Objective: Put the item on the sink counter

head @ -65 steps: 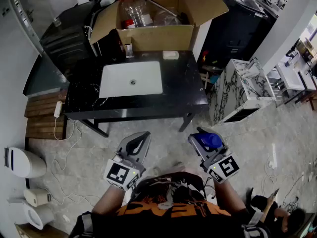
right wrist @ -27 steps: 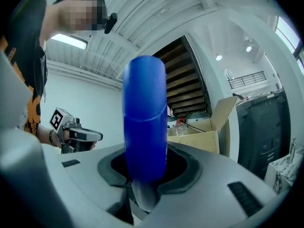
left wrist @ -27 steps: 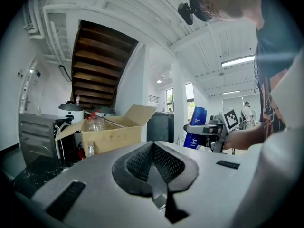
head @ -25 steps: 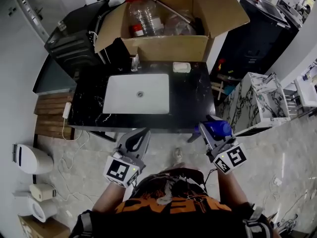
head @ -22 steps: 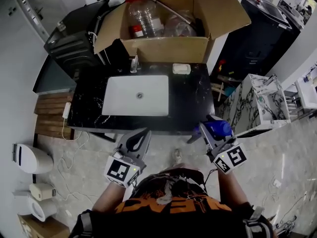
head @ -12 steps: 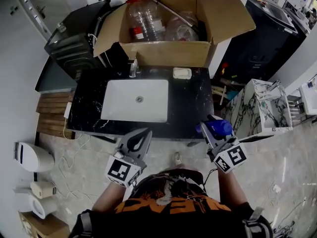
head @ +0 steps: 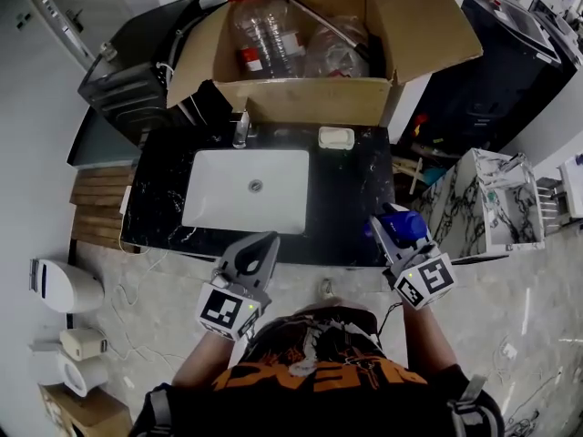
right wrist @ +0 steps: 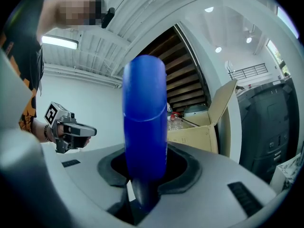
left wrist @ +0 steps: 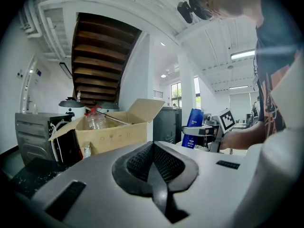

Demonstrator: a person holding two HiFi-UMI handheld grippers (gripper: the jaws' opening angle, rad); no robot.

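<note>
We are standing at the lower edge of a black sink counter [head: 351, 198], a gripper in each hand, in the middle of the head view. The right gripper [head: 386, 229] is clamping a blue bottle [head: 402, 227]. Its jaws are sitting partly apart with the bottle's lower body pressed between the pads, and the bottle is standing upright, filling the centre of the right gripper view [right wrist: 145, 127]. In the head view the bottle is showing over the counter's lower right corner, in the gripper's hold rather than resting on the stone.

The left gripper [head: 262, 247] is pointing at the counter's lower edge, just below the white basin [head: 241, 203]. Its jaws are pressing together with nothing between them, as the left gripper view [left wrist: 154, 163] is showing.

A faucet [head: 240, 127] and a white soap dish [head: 335, 137] are sitting along the counter's upper edge. Above them an open cardboard box [head: 319, 98] is holding clear plastic bottles [head: 260, 39]. A marble-patterned cabinet [head: 474, 203] is standing at the right of the frame, and a dark appliance [head: 137, 62] is sitting at the upper left.
</note>
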